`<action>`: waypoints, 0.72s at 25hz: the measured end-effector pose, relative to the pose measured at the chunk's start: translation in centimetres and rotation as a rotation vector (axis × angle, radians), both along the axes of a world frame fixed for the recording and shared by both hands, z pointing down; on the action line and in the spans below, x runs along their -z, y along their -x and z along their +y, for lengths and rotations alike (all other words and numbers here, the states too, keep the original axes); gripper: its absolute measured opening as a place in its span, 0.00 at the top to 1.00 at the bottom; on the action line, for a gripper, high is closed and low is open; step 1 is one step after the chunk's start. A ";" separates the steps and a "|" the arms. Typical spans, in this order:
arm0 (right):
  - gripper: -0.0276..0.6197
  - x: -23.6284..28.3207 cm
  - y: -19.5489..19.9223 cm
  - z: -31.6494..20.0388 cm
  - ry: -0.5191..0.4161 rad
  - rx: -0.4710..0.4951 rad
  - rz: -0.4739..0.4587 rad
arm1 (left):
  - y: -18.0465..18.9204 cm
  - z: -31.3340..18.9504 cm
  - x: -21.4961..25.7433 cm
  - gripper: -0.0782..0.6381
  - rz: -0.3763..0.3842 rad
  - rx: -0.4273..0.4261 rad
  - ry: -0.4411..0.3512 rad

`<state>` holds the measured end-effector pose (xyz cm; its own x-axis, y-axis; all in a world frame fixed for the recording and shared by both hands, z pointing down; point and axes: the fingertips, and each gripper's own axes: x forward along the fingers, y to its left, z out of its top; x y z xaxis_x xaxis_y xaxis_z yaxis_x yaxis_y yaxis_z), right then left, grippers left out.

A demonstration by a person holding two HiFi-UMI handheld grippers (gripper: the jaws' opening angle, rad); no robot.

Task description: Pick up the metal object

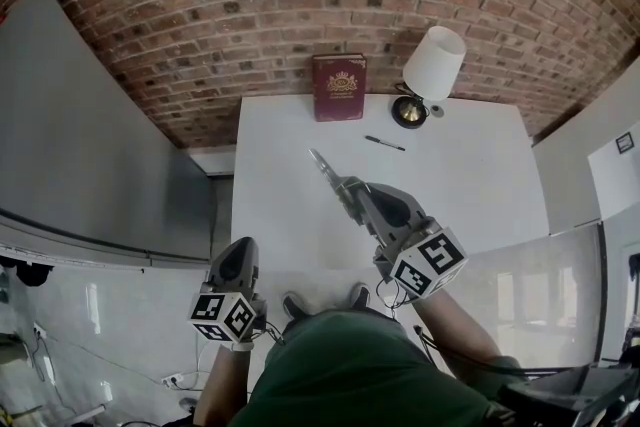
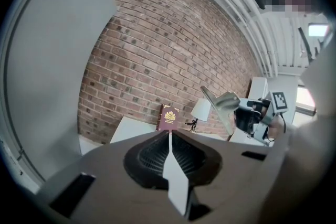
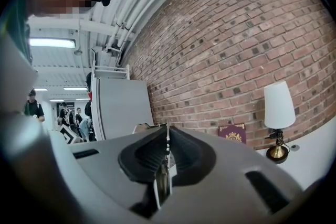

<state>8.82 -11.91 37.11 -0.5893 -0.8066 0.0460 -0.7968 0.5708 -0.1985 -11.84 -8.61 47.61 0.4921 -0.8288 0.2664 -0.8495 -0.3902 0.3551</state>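
Both tongs are closed: your left tongs (image 1: 239,250) on nothing, your right tongs (image 1: 346,187) pinching the metal object (image 1: 322,163) by one end, raised above the table (image 1: 480,185). With so narrow a hold, a quick swing could make it pivot or slip out.

Your right hand-held gripper (image 3: 168,136) pinches the thin metal object (image 3: 160,183) edge-on. A lamp (image 3: 277,113) stands on the worktop (image 3: 315,160) at right.
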 end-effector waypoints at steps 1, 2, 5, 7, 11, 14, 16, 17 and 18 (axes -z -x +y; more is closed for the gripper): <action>0.94 0.0 0.0 0.1 0.000 0.001 0.000 | 0.0 0.0 0.0 0.87 0.000 -0.001 0.000; 0.94 -0.1 0.1 0.1 0.001 0.002 0.003 | 0.0 0.0 -0.1 0.87 0.000 -0.002 0.001; 0.94 -0.5 0.0 0.3 0.005 0.002 0.011 | -0.2 0.1 -0.2 0.87 0.002 -0.006 0.002; 0.94 -0.5 0.0 0.3 0.005 -0.001 0.014 | -0.3 0.2 -0.2 0.87 0.002 -0.008 0.004; 0.94 -0.3 -0.1 0.4 0.003 -0.002 0.017 | -0.2 0.4 -0.3 0.87 0.001 -0.004 0.011; 0.94 -0.3 0.0 0.6 0.004 -0.001 0.017 | -0.1 0.5 -0.2 0.87 -0.001 -0.003 0.011; 0.94 -0.2 0.0 0.7 0.002 0.002 0.017 | -0.1 0.6 -0.1 0.87 -0.001 -0.003 0.010; 0.94 -0.2 0.0 0.8 0.002 0.003 0.018 | -0.2 0.6 -0.1 0.87 -0.001 -0.003 0.009; 0.94 -0.2 0.0 0.8 0.001 0.004 0.019 | -0.2 0.7 -0.1 0.87 0.000 -0.003 0.008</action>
<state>8.81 -11.08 37.28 -0.5914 -0.8043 0.0576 -0.7981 0.5736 -0.1842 -11.67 -7.94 47.73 0.4947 -0.8251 0.2729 -0.8482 -0.3900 0.3583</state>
